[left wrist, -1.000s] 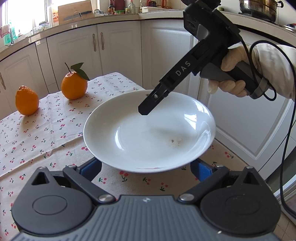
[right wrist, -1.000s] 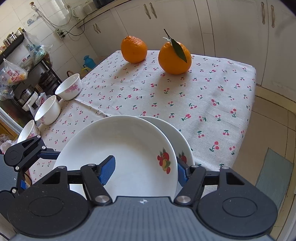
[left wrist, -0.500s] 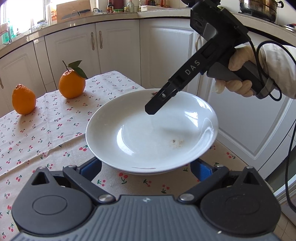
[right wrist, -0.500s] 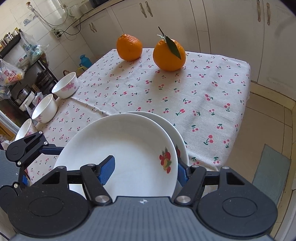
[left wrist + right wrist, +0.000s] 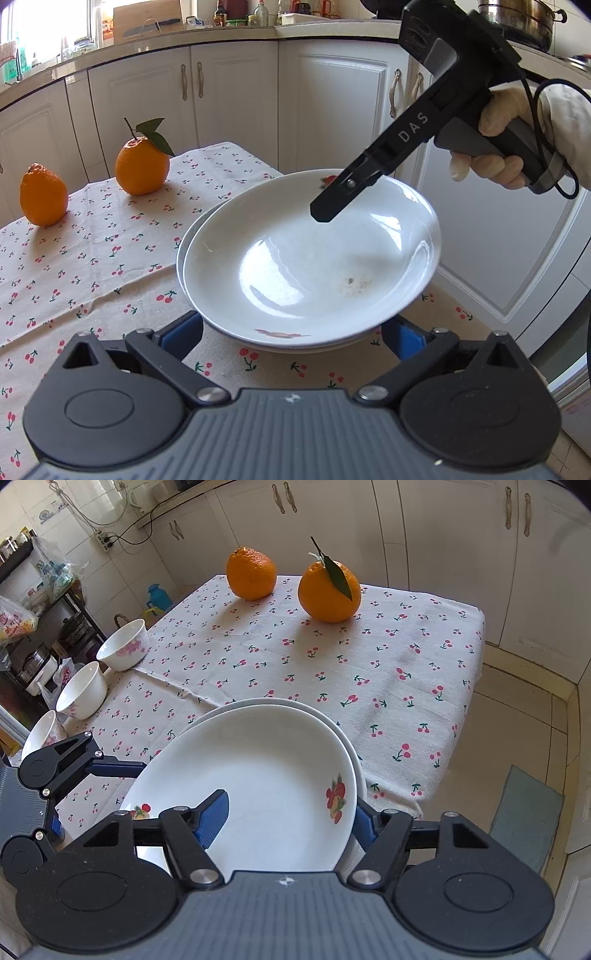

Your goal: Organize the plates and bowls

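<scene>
Upper plate on lower plate, rim between right hand-held gripper's just-widening fingers; left hand-held gripper open.

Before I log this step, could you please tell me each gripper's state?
Left gripper: cannot tell; the top plate hides its pads.
Right gripper: open, jaws just widening, astride that plate's rim.

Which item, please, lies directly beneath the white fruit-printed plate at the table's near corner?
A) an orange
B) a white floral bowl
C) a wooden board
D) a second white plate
D: the rim of a second white plate shows just under the white fruit-printed plate.
</scene>
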The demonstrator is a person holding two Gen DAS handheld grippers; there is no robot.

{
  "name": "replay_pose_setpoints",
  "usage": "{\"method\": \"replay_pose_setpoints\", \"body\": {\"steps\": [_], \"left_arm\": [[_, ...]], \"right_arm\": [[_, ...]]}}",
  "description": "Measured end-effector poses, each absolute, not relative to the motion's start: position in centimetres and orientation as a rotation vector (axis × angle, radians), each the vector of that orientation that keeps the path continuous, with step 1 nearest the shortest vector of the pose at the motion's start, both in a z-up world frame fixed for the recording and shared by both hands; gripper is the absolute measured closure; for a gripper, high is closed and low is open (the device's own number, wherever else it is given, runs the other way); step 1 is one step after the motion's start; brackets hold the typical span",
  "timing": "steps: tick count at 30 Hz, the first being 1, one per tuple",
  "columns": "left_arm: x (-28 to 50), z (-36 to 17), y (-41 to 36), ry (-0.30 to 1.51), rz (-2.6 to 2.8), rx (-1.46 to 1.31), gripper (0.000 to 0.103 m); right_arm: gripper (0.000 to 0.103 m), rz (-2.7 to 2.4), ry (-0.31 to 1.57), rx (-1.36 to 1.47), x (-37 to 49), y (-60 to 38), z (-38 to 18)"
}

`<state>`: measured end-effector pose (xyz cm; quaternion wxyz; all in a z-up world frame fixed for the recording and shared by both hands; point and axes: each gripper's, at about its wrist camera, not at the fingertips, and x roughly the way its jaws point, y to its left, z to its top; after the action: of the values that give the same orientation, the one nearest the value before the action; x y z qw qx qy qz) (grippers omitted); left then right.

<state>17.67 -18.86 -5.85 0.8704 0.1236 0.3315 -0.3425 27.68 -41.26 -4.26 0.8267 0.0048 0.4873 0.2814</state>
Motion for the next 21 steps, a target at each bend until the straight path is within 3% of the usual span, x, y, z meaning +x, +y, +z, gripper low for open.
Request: {"method": "replay_pose_setpoints", "body": {"steps": [5,21], "left_arm": [[17.6,-5.8,-19.0,0.685,-0.724,0.263,0.0],[17.1,-5.7,-18.1,0.675,-0.727,0.259,0.001]], "right_arm": [[0.027,0.577,1.04,-0.01,27.5,-41.1,-4.0],[0.01,0.501,1.065,-0.091,27.1,-39.4,-4.1]]}}
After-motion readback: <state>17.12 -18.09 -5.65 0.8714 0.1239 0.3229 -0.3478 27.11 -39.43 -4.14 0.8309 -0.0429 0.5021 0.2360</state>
